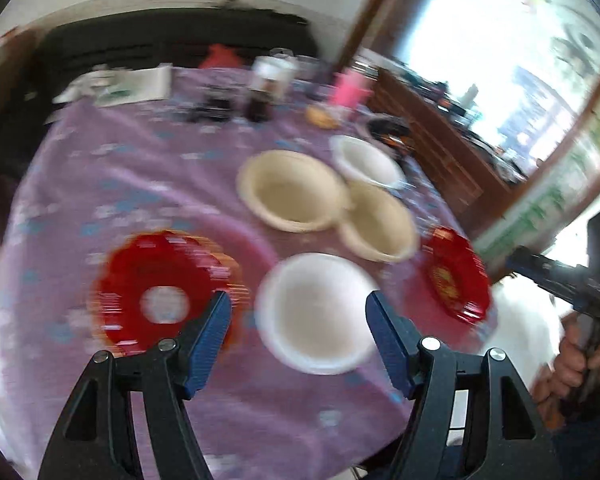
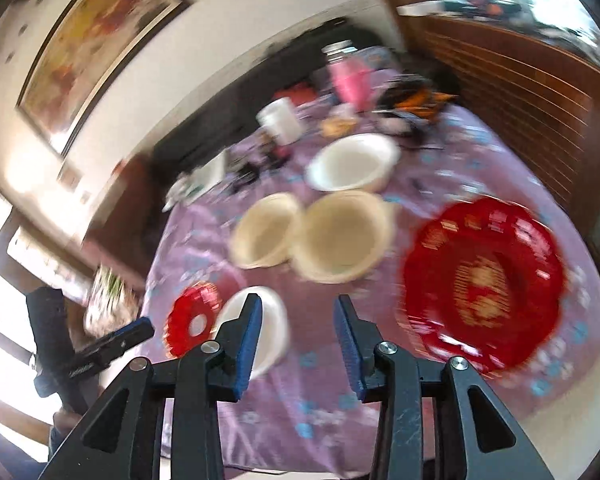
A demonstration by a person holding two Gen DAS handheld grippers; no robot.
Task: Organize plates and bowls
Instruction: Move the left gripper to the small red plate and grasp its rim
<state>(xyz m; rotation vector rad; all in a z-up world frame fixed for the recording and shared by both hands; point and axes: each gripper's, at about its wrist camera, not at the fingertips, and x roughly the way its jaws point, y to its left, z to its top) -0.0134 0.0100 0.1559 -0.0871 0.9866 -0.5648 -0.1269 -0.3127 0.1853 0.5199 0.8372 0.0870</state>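
Both pictures are blurry, so small things are hard to tell. On the surface, which wears a purple cloth with little flowers, sits a near white bowl, and everything else can be placed from it. A red plate with a white middle lies just beside it on one side, and a second red plate lies on the other side, near the cloth's edge. Behind the white bowl sit two cream bowls, touching each other, and a far white bowl sits behind those. The left gripper hangs above the near white bowl with its jaws apart and nothing in them. The right gripper hangs nearby, jaws apart and holding nothing too. The bowls look hard and smooth, maybe slippery, and they could crack if dropped. The best place to grab one is likely its rim, one jaw inside and one outside. The red plates look thin and light, so an edge pinch seems right.
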